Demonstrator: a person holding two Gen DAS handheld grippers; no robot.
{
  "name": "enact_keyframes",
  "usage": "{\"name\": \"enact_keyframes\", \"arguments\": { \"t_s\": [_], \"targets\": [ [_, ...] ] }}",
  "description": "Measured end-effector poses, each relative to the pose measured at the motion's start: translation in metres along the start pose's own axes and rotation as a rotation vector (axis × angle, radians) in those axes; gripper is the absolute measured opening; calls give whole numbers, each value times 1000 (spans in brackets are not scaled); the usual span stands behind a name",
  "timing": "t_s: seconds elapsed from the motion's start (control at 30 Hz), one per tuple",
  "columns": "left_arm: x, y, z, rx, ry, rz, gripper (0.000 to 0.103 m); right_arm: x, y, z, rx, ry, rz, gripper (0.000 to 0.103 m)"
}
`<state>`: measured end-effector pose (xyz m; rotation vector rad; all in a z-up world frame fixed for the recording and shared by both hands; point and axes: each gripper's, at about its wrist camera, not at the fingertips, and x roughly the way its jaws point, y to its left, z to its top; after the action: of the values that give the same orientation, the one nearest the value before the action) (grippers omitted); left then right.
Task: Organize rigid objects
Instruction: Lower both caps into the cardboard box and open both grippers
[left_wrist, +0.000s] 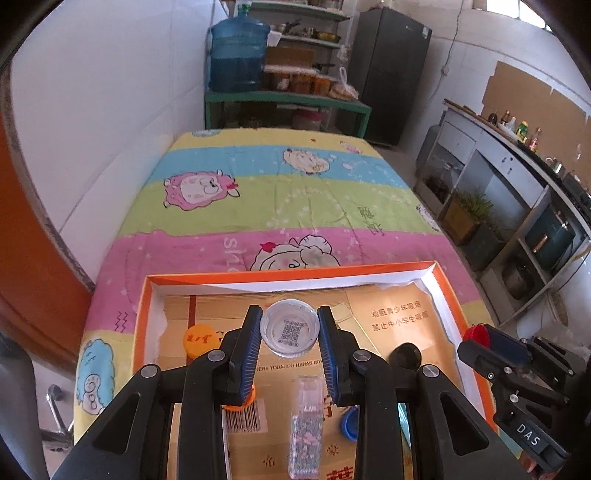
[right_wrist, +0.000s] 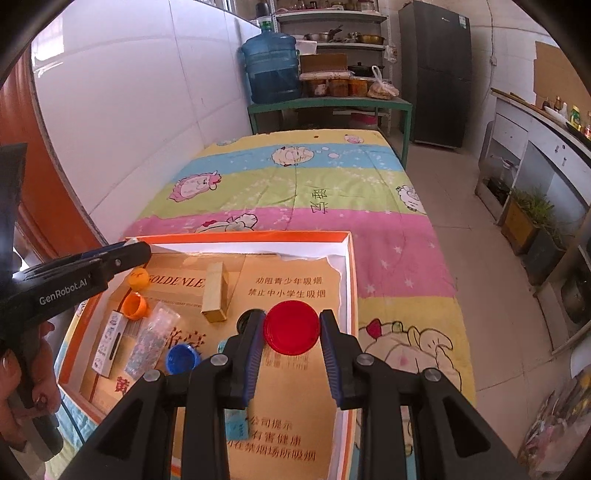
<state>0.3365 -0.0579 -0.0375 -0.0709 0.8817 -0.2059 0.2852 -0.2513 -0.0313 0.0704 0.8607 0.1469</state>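
Two grippers, left jaws (left_wrist: 289, 326) grasping one clear lid (left_wrist: 289, 328), right jaws (right_wrist: 291, 326) one red lid (right_wrist: 291, 327).

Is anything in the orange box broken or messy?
Yes. The white paper lining inside the orange cardboard box is torn and ragged along the far edge and right corner, baring the gold printed cardboard sheet beneath. Nothing looks spilled; the caps and small packs just lie scattered.
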Motion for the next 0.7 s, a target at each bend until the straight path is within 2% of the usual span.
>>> {"name": "enact_keyframes", "arguments": {
  "t_s": [0.37, 0.7],
  "targets": [
    [47, 4, 20, -43, 133, -12, 31, 33, -2, 29, -12, 49, 40, 31],
    [68, 1, 18, -34, 165, 10, 31, 58, -6, 40, -18, 84, 39, 31]
  ]
}}
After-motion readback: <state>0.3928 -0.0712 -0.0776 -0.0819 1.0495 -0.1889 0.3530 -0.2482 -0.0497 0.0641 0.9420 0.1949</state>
